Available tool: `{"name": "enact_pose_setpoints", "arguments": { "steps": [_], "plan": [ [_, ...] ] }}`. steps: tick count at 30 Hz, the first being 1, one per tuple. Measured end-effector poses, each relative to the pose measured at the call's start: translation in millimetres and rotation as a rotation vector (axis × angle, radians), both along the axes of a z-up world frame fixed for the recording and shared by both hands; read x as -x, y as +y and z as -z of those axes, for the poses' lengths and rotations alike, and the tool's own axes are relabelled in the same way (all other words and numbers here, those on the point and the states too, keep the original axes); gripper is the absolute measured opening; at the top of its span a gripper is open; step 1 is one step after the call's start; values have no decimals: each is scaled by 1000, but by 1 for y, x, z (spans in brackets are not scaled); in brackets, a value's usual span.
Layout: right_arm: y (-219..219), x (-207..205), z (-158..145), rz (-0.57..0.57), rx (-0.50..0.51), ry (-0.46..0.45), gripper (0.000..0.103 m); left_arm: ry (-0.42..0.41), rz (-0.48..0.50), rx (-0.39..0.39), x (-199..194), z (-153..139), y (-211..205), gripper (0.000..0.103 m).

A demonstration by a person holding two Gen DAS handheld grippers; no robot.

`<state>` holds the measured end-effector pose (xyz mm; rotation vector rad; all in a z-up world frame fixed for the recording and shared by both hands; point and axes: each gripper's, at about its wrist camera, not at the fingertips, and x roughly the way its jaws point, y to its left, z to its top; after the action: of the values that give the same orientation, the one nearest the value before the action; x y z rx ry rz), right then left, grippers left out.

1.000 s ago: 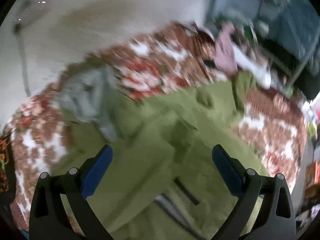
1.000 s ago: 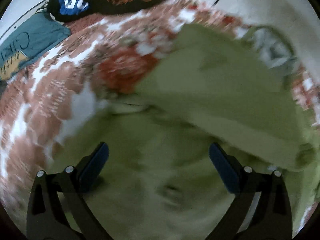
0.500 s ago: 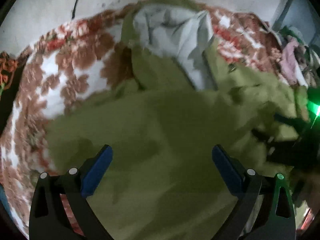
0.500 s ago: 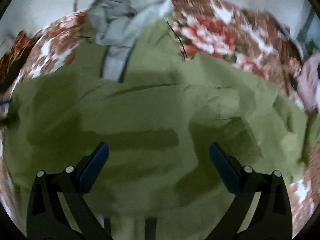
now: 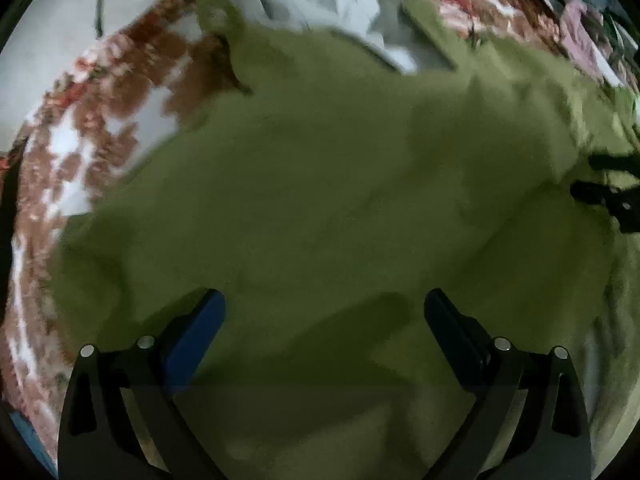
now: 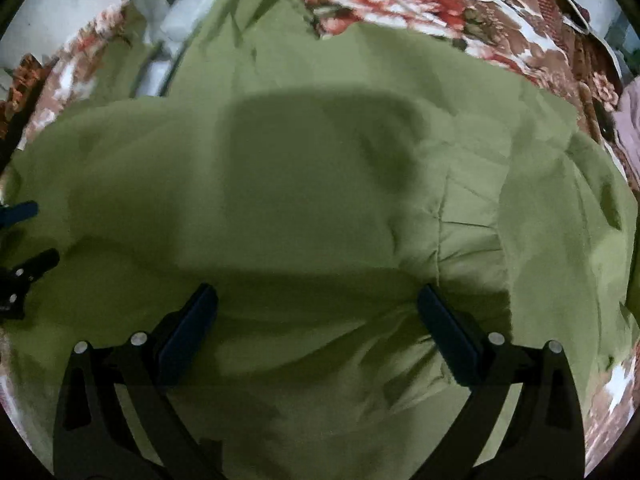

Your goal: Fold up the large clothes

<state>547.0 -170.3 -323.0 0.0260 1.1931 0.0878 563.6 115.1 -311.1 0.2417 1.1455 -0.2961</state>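
A large olive-green garment (image 5: 320,184) with a pale grey lining (image 5: 320,4) lies spread on a floral bedspread (image 5: 100,92). It fills most of the right wrist view (image 6: 320,184) too. My left gripper (image 5: 324,308) is open and empty, close above the green cloth. My right gripper (image 6: 316,304) is open and empty, also just over the cloth. The right gripper shows at the right edge of the left wrist view (image 5: 612,200). The left gripper shows at the left edge of the right wrist view (image 6: 20,248).
The red, brown and white floral bedspread (image 6: 460,12) shows beyond the garment. A pink cloth (image 5: 580,40) and other clutter lie at the far right. A pale wall (image 5: 48,40) with a dark cable stands behind the bed.
Both grippers have come down closer to the green garment, which now fills both views. The grey lining has shifted toward the top edge. Both grippers stay open.
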Motion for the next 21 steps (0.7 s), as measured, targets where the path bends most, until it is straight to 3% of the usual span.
{"name": "enact_pose_setpoints", "arguments": {
  "steps": [4, 7, 9, 13, 17, 21],
  "plan": [
    [-51, 33, -53, 44, -161, -75, 99, -59, -81, 95, 23, -55, -4, 98],
    [-135, 56, -79, 160, -263, -83, 99, -80, -131, 173, 45, -90, -32, 98],
    [-204, 68, -82, 265, -306, -79, 99, -91, -137, 185, 58, -102, -64, 98],
    [-347, 82, -75, 489, -332, -71, 99, -105, -98, 187, 82, -104, -144, 98],
    [-478, 86, -67, 703, -398, -95, 99, -80, -72, 200, 85, -87, -230, 98],
    [-551, 64, -59, 749, -406, -110, 99, -59, -71, 239, 80, -83, -300, 98]
  ]
}}
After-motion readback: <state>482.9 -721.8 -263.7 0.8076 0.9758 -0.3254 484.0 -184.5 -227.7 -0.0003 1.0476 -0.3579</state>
